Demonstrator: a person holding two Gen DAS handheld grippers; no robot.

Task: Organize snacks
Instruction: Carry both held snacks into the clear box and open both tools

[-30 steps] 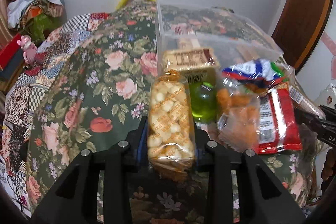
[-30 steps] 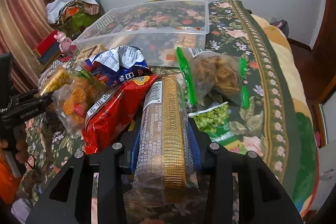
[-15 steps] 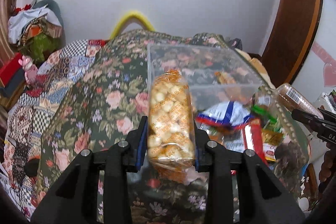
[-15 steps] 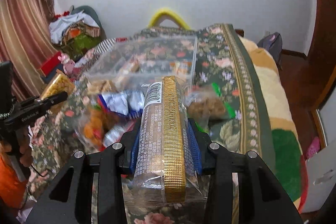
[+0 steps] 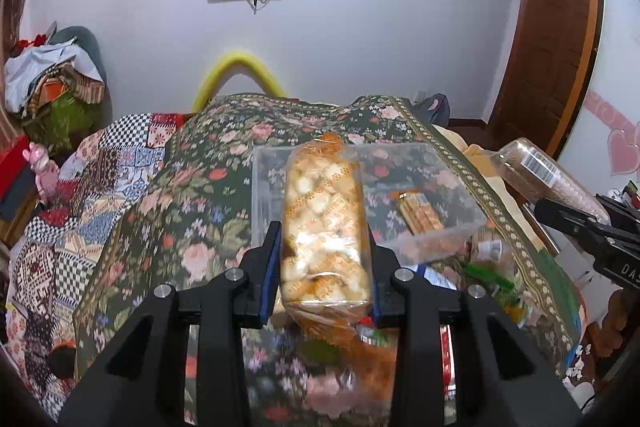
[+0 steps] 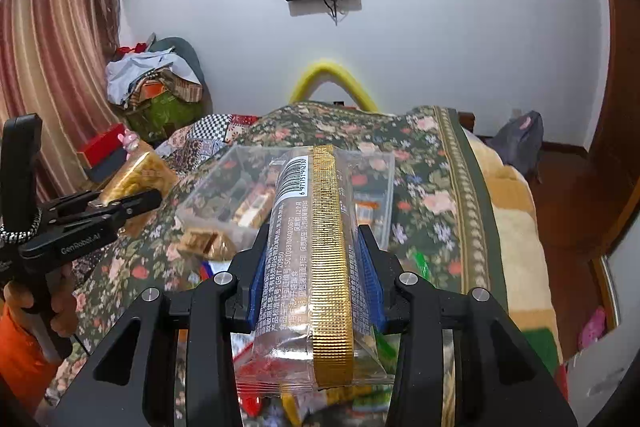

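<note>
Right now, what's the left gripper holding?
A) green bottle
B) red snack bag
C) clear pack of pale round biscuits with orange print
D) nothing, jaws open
C: in the left wrist view the left gripper has its blue pads pressed on both sides of the clear pack of pale round biscuits, held above the bed, in front of the clear plastic bin.

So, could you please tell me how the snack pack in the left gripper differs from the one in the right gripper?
The puff pack is clear with orange print, showing pale round pieces; the gold-strip pack has a ribbed gold band, barcode and small print. The gold-strip pack looks longer and slimmer. Each is clamped lengthwise in its gripper above the clear bin.
</note>
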